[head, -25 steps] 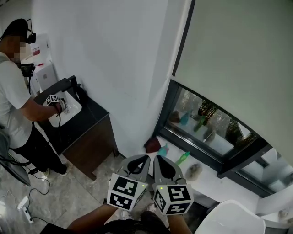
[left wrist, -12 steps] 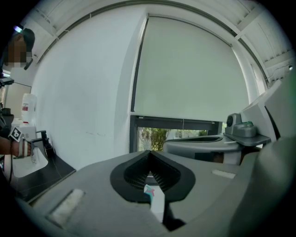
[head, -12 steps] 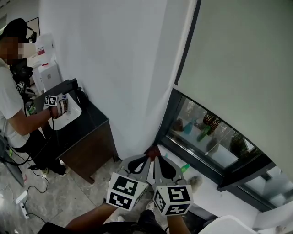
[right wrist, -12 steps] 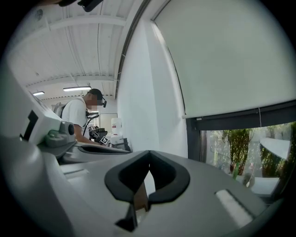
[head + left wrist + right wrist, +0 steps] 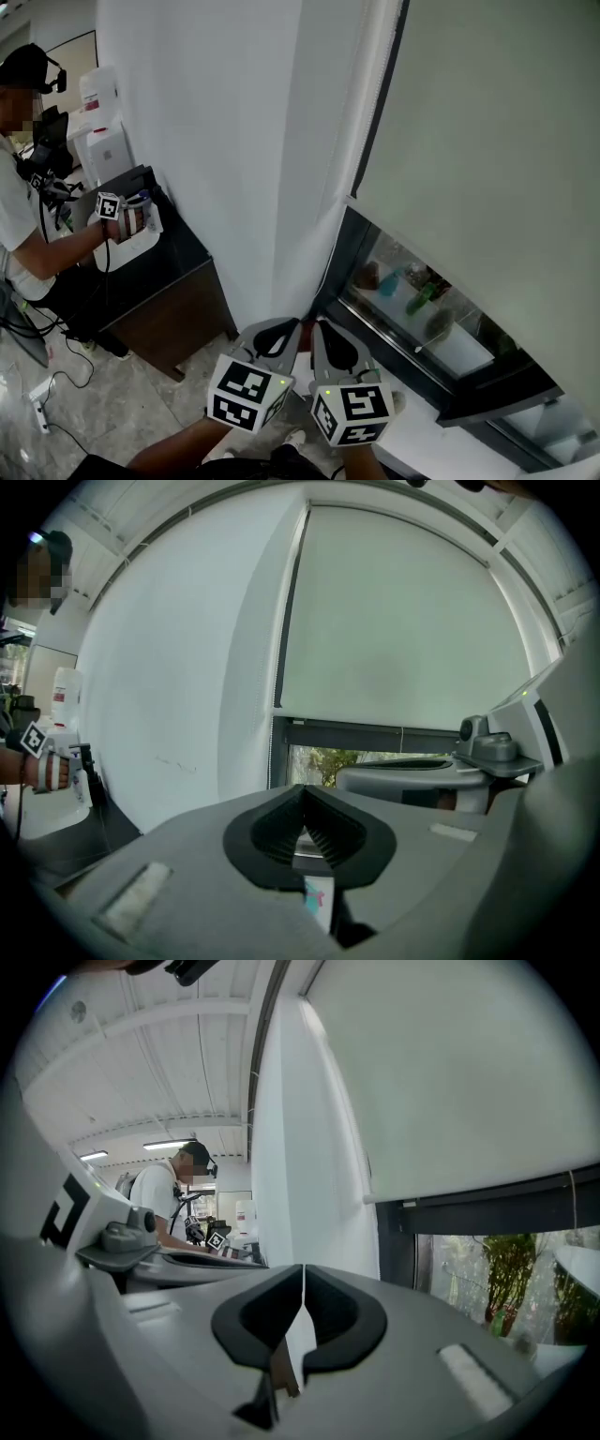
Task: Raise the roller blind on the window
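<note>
Though a white box (image 5: 97, 94) beside the other person (image 5: 21, 234) bears a red label, its print is too small to read. The left gripper (image 5: 292, 330) and right gripper (image 5: 317, 332), each showing black-and-white marker squares, sit side by side low in the head view. Both are clenched on nothing and aimed at the corner where the white wall (image 5: 216, 131) meets the window (image 5: 412, 309). The roller blind (image 5: 487, 141) covers most of the glass, with a bead cord (image 5: 373, 103) along its left edge. A dark cabinet (image 5: 173, 291) stands further left.

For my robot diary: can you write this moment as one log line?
left tongs: shut, empty | right tongs: shut, empty | blind: mostly down, not touched
</note>
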A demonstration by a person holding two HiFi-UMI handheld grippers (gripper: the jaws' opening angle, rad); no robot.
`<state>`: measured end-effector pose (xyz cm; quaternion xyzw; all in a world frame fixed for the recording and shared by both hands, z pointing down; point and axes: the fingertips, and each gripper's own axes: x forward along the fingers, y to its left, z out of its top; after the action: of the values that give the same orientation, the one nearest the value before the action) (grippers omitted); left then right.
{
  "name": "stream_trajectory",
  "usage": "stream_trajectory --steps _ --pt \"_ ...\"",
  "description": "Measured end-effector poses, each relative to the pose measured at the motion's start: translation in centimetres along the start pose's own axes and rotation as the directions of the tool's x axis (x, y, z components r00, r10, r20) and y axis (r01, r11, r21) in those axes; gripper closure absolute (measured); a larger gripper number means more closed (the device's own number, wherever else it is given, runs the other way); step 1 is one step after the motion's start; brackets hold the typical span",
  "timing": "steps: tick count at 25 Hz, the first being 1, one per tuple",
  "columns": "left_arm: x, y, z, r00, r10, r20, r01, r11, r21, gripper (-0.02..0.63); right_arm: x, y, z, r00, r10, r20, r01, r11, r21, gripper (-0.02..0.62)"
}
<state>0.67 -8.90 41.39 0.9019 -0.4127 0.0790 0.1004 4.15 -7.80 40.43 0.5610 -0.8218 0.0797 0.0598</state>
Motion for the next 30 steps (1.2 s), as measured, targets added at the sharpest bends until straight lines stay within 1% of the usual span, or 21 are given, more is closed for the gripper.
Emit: stream_trajectory --steps 3,8,14,18,20,23,28,30 --pt "1.7 0.3 1.0 1.000 0.022 0.017 -0.021 1.000 -0.009 0.611 1.1 -1.6 0.7 0.999 0.034 0.004 -0.034 0.999 -0.018 0.597" --pt "4.0 0.5 2.6 0.998 0.043 0.049 -0.042 0.999 -0.013 0.609 3.1 -3.9 1.2 0.994 0.109 -0.002 -0.109 0.994 0.001 0.597" --pt "4.8 1.9 5.2 0.994 0.078 0.071 -0.078 0.997 -0.010 0.609 5.5 -4.8 4.6 0.983 0.182 0.021 -0.181 0.981 -0.071 0.593" --pt "4.8 3.4 6.8 0.991 0.089 0.095 -0.090 0.996 0.000 0.609 7.4 -5.1 6.9 0.978 0.203 0.043 -0.198 0.974 -0.107 0.592" --pt "4.9 4.1 7.8 0.990 0.086 0.110 -0.088 0.996 0.013 0.609 8.5 -5.4 7.9 0.977 0.204 0.054 -0.197 0.974 -0.110 0.591" --pt "5.5 4.9 9.0 0.991 0.061 0.119 -0.064 0.998 0.025 0.609 10.3 -5.7 9.3 0.977 0.204 0.067 -0.196 0.974 -0.108 0.583" --pt "5.9 5.7 9.8 0.992 0.027 0.124 -0.031 0.999 0.032 0.609 12.7 -5.3 10.9 0.967 0.241 0.078 -0.232 0.966 -0.114 0.550" --pt "5.9 5.8 10.1 0.992 0.010 0.128 -0.014 0.999 0.032 0.609 13.5 -5.3 11.3 0.964 0.253 0.077 -0.243 0.963 -0.120 0.548"
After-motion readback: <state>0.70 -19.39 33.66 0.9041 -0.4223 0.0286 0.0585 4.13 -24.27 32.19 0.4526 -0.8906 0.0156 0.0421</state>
